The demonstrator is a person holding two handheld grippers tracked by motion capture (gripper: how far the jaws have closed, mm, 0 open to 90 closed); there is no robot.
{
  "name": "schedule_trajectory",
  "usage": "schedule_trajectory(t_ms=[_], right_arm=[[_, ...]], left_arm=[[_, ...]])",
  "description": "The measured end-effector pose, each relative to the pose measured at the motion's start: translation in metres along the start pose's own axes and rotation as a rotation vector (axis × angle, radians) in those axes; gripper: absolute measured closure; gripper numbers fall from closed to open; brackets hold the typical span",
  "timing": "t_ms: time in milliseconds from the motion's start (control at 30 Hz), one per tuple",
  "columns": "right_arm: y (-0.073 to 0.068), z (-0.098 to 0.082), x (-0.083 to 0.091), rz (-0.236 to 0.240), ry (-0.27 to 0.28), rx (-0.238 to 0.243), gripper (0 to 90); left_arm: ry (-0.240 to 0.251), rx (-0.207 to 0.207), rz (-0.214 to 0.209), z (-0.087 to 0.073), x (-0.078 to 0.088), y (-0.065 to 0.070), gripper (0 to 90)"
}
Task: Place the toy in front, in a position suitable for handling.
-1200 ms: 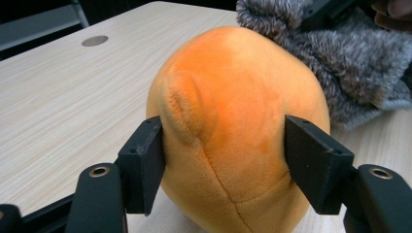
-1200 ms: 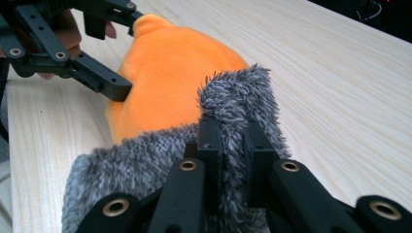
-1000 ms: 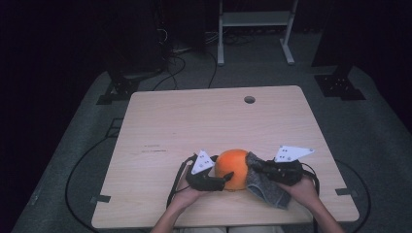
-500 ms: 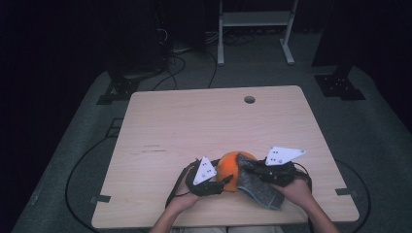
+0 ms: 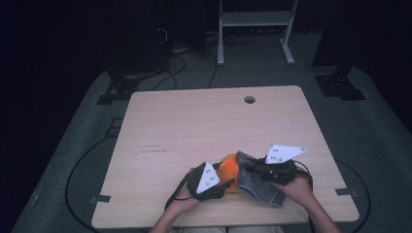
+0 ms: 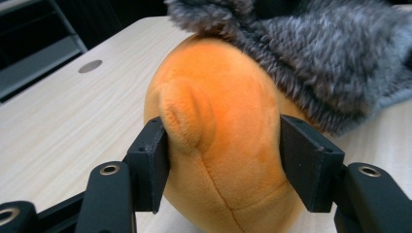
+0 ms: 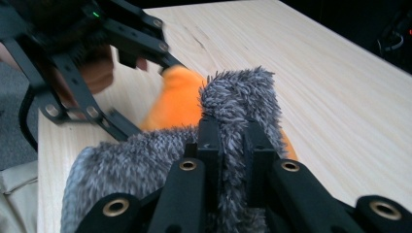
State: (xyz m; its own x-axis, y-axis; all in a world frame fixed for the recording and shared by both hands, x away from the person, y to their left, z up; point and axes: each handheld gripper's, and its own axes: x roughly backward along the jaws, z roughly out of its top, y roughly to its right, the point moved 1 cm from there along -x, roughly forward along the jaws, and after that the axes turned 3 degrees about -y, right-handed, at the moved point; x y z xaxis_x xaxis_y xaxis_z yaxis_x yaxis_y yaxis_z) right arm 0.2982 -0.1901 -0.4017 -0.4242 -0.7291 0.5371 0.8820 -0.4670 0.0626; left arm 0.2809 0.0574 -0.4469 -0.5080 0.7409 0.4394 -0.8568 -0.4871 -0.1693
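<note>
An orange plush ball [image 5: 227, 169] lies near the table's front edge with a grey furry cover [image 5: 260, 188] draped over its right side. My left gripper [image 5: 224, 183] has just been closing and now presses the orange plush [image 6: 223, 141] between its pads [image 6: 153, 160]. The grey fur [image 6: 316, 63] hangs over the top of the plush. My right gripper [image 5: 245, 167] is shut on a fold of the grey fur [image 7: 238, 92], which sticks up between its jaws [image 7: 232, 141]. Behind the fold, the orange plush [image 7: 180, 104] peeks out.
The light wooden table [image 5: 194, 126] has a round cable hole [image 5: 249, 99] at its far side. Cables [image 5: 77, 170] run over the grey floor to the left. A white metal frame [image 5: 252, 19] stands behind the table.
The left gripper's jaws have closed onto the orange plush. The grey fur now covers more of the plush's right side. Both hands stay near the front edge.
</note>
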Motion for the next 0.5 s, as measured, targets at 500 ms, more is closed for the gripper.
schedule_trajectory(t_ms=[500], right_arm=[[0.018, -0.023, 0.007, -0.013, -0.002, -0.094, 80.3]], left_arm=[[-0.035, 0.071, 0.008, -0.005, 0.002, -0.012, 38.3]])
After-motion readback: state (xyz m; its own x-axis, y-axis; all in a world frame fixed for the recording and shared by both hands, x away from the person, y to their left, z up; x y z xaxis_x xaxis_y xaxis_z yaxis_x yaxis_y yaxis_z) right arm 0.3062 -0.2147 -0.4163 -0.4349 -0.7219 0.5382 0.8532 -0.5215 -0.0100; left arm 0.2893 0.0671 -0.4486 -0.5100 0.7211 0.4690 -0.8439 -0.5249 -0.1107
